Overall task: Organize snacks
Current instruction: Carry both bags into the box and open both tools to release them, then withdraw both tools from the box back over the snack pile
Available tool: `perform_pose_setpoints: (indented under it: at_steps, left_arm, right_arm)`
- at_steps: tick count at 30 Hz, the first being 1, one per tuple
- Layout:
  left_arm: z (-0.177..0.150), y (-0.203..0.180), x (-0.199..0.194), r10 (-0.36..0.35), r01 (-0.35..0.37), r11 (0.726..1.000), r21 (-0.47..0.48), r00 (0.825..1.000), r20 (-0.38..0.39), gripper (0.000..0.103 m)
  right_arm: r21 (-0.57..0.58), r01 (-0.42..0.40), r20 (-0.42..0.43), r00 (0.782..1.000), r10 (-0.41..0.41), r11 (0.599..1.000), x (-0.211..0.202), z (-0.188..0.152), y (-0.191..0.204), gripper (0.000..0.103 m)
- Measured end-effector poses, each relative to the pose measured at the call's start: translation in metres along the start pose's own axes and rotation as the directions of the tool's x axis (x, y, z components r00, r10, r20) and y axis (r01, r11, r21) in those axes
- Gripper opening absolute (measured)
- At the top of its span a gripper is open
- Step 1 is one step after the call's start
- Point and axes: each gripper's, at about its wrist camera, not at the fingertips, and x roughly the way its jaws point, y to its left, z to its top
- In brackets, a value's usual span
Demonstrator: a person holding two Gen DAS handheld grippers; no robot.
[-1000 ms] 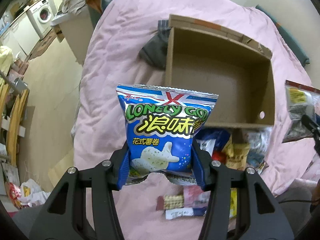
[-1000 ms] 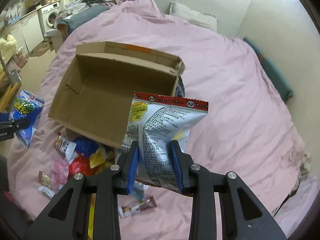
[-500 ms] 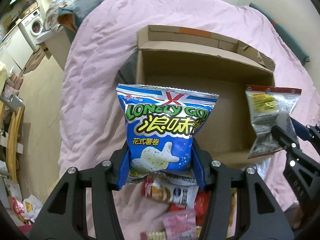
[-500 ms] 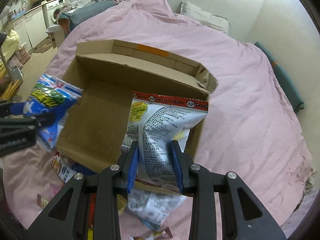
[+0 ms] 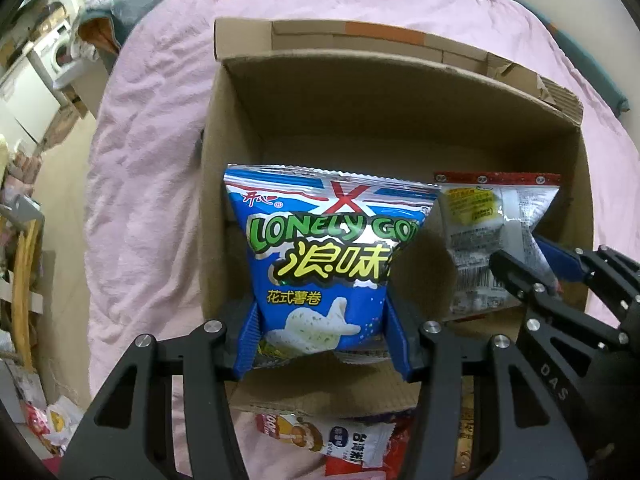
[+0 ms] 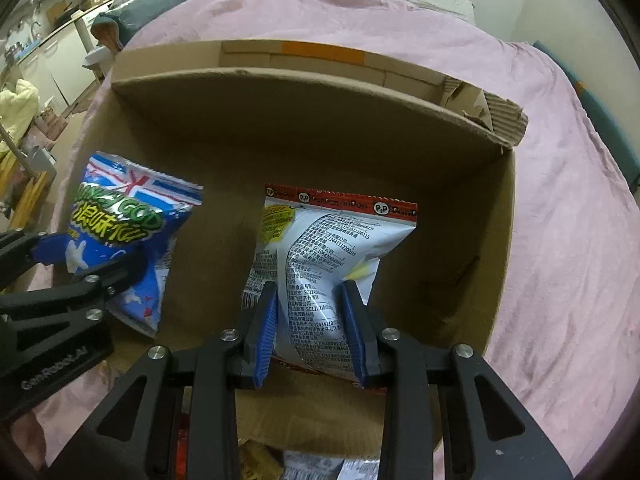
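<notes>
Pink bedding (image 6: 560, 280) covers the bed, and an open cardboard box (image 5: 360, 112) lies on it with an empty floor. More snack packets (image 5: 352, 436) are scattered on the bedding at the box's near wall.

A blue bag (image 5: 328, 264) is gripped at its lower end by the left claw (image 5: 324, 340), the jaws set fairly narrow and pressed into its sides. A silver bag (image 6: 328, 264) with a red top seal is pinched the same way by the right claw (image 6: 316, 336), its jaws narrower. Both bags are held over the box's interior, blue toward the left wall, silver to its right.

Each bag's long axis runs away from its claw, sealed top edge leading toward the far wall; the blue bag's printed face is turned to the left camera, and the silver bag shows its back panel.

If released together, the bags could overlap or tip on end, since they hang close side by side. The puffed bags could be crushed by a tighter grip. The blue bag could be caught on the left wall, beside which it is held.
</notes>
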Motion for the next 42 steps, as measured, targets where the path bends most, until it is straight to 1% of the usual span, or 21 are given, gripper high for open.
perform_pose_setpoints:
  at_steps: [1,3,8,10,13,19,21,22,23,25,27,28,29,33,34,35,36,38,40,41,42]
  left_arm:
    - [0.000,0.000,0.001,-0.011,0.011,1.000,-0.002,1.000,-0.008,0.049]
    - [-0.001,-0.002,0.004,-0.008,0.008,1.000,0.007,1.000,-0.014,0.049]
    - [-0.003,-0.002,0.007,-0.014,0.014,1.000,-0.004,0.999,-0.035,0.051]
    - [-0.003,-0.002,0.006,-0.016,0.016,1.000,0.001,0.999,-0.030,0.051]
    - [-0.004,-0.005,0.002,0.001,-0.001,1.000,0.017,1.000,-0.013,0.051]
    - [-0.007,-0.009,-0.001,-0.017,0.017,1.000,0.021,1.000,-0.015,0.051]
    - [-0.006,-0.008,0.000,-0.021,0.021,0.999,0.027,1.000,-0.014,0.059]
    - [-0.006,-0.007,0.000,-0.031,0.032,0.999,0.026,0.999,-0.013,0.071]
    - [-0.006,-0.007,-0.001,-0.034,0.034,0.999,0.020,0.999,-0.005,0.075]
    - [-0.006,-0.006,-0.003,-0.032,0.032,0.999,0.015,0.999,0.004,0.080]
    - [-0.006,-0.006,-0.003,-0.029,0.029,0.999,0.021,1.000,0.005,0.081]
    - [-0.006,-0.007,-0.003,-0.026,0.026,0.999,0.025,1.000,0.007,0.081]
    - [-0.006,-0.007,-0.003,-0.022,0.022,0.999,0.029,1.000,0.010,0.081]
    - [-0.007,-0.008,-0.003,-0.019,0.019,0.999,0.038,1.000,0.011,0.081]
    - [-0.007,-0.007,-0.003,-0.020,0.020,0.999,0.035,1.000,0.010,0.081]
    - [-0.007,-0.006,-0.003,-0.020,0.020,0.999,0.031,1.000,0.012,0.081]
    - [-0.007,-0.004,-0.004,-0.024,0.023,0.999,0.028,1.000,0.014,0.081]
    - [-0.007,-0.002,-0.006,-0.042,0.042,0.999,0.018,0.999,0.019,0.081]
    - [-0.008,0.000,-0.009,-0.058,0.058,0.998,0.012,0.998,0.025,0.081]
    - [-0.008,0.000,-0.009,-0.056,0.056,0.998,0.015,0.998,0.028,0.081]
    - [-0.008,0.000,-0.011,-0.051,0.050,0.999,0.020,0.998,0.031,0.081]
  right_arm:
    - [0.026,-0.017,-0.008,1.000,0.018,1.000,0.002,0.000,-0.004,0.033]
    - [0.040,-0.030,-0.016,0.999,0.031,0.999,0.004,0.001,-0.005,0.033]
    - [0.012,-0.029,-0.015,0.999,0.029,1.000,0.006,0.003,-0.001,0.034]
    - [0.009,-0.026,-0.017,0.999,0.026,1.000,0.007,0.002,-0.001,0.034]
    - [0.017,-0.036,-0.020,0.999,0.036,0.999,0.006,0.002,-0.003,0.034]
    - [0.018,-0.058,-0.019,0.998,0.059,0.998,0.006,0.006,-0.004,0.034]
    - [0.018,-0.062,-0.019,0.998,0.062,0.998,0.005,0.005,-0.004,0.036]
    - [0.020,-0.063,-0.018,0.998,0.063,0.998,0.005,0.005,-0.004,0.037]
    - [0.025,-0.063,-0.013,0.998,0.063,0.998,0.004,0.005,-0.005,0.037]
    - [0.032,-0.062,-0.005,0.998,0.063,0.998,0.003,0.006,-0.006,0.037]
    - [0.040,-0.063,0.003,0.998,0.063,0.997,0.001,0.006,-0.009,0.037]
    - [0.047,-0.067,0.005,0.998,0.067,0.997,0.001,0.006,-0.010,0.041]
    - [0.052,-0.071,0.006,0.997,0.071,0.996,0.001,0.006,-0.012,0.046]
    - [0.063,-0.071,0.012,0.997,0.070,0.996,0.000,0.006,-0.015,0.052]
    - [0.065,-0.068,0.012,0.998,0.067,0.996,0.000,0.006,-0.016,0.056]
    - [0.070,-0.058,0.012,0.998,0.058,0.996,0.001,0.006,-0.017,0.064]
    - [0.078,-0.049,0.016,0.999,0.048,0.996,0.000,0.007,-0.019,0.068]
    - [0.086,-0.048,0.022,0.999,0.046,0.995,0.000,0.008,-0.022,0.080]
    - [0.086,-0.062,0.035,0.998,0.059,0.994,-0.001,0.009,-0.025,0.085]
    - [0.088,-0.066,0.040,0.997,0.063,0.994,-0.001,0.009,-0.026,0.088]
    - [0.092,-0.070,0.043,0.997,0.066,0.993,-0.001,0.009,-0.026,0.089]
